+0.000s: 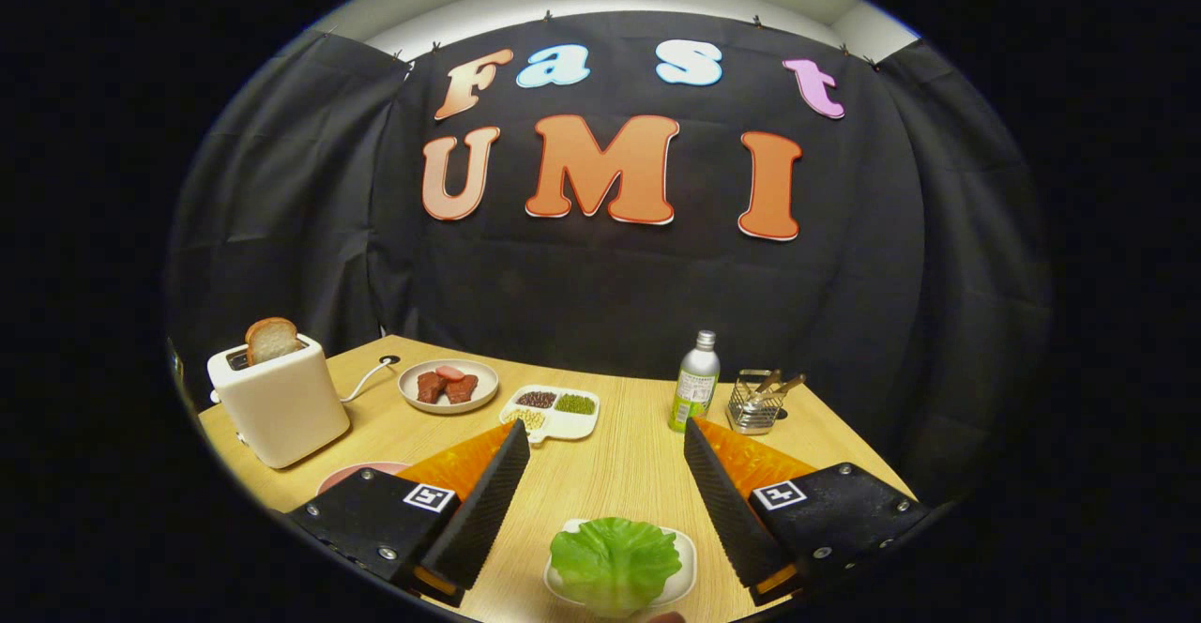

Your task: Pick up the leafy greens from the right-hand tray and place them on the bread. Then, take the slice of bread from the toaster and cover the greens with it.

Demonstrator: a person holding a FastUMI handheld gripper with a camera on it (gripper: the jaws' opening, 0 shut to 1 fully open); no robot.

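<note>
**Lettuce pickup, approach**

Gripper (607,487) fingers stand wide apart, holding nothing. Lettuce leaf (615,562) sits on a small white tray (688,571), between the fingers and low, near their bases. Toaster (280,401) with bread slice (272,339) stands well off to the left. Advice: lower straight down, centre on the leaf's thick fold, close gently so it doesn't tear or slip.

Green leaf (615,562) lies on a white tray (688,567), at 6 o'clock. Toast (272,339) stands upright in the toaster (280,402), at 9 o'clock.
</note>
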